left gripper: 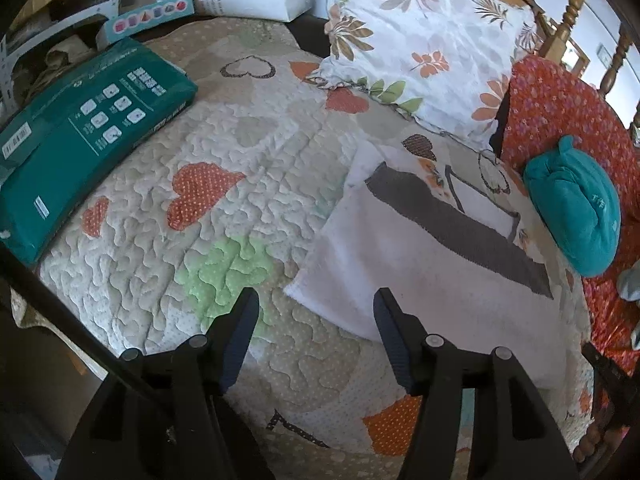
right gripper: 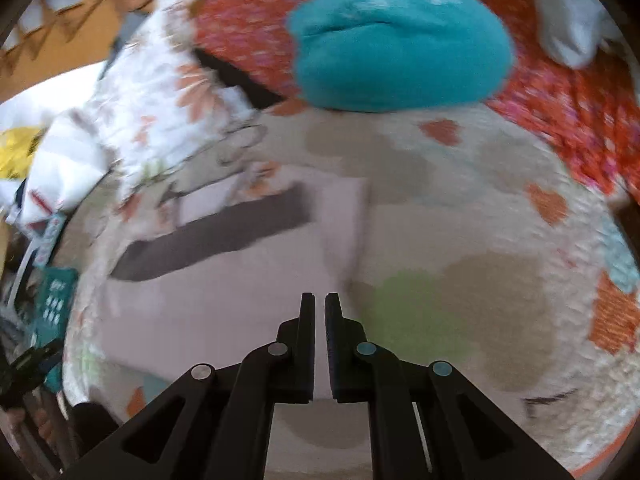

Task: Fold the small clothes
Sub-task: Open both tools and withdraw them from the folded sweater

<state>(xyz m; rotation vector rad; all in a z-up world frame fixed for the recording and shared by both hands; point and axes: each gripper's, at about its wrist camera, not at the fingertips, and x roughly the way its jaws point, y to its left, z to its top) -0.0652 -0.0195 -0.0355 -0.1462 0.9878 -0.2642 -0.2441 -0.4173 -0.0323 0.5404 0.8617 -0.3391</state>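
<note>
Left gripper (left gripper: pixel 316 300) hovers low over the quilted bedspread (left gripper: pixel 192 184), its two fingers spread well apart and holding nothing; one fingertip (left gripper: pixel 246 308) sits over bare quilt and the other (left gripper: pixel 386 312) overlaps the near edge of the white cloth with a dark band (left gripper: pixel 420 264), a stance that would suit taking that near-left corner, though contact with the fabric cannot be confirmed. At far left a green pack (left gripper: pixel 80 128) lies at the quilt's edge, well apart from the work, leaving the middle of the bed free as a folding surface. Further right the white cloth lies flat on the quilt, apparently spread so that its edges are easy to reach; whether it is already folded over cannot be told. Behind it a floral pillow (left gripper: pixel 420 52) leans at the head of the bed, and to the right a rolled teal garment (left gripper: pixel 576 208) rests against the red patterned cushion (left gripper: pixel 560 100), probably set aside out of the folding area. Right gripper (right gripper: pixel 319 300), seen in a motion-blurred view, has its fingers drawn nearly together with only a thin slit between them and nothing visibly clamped; it points across the right part of the white cloth (right gripper: pixel 240 280) toward the teal garment (right gripper: pixel 400 40)
</note>
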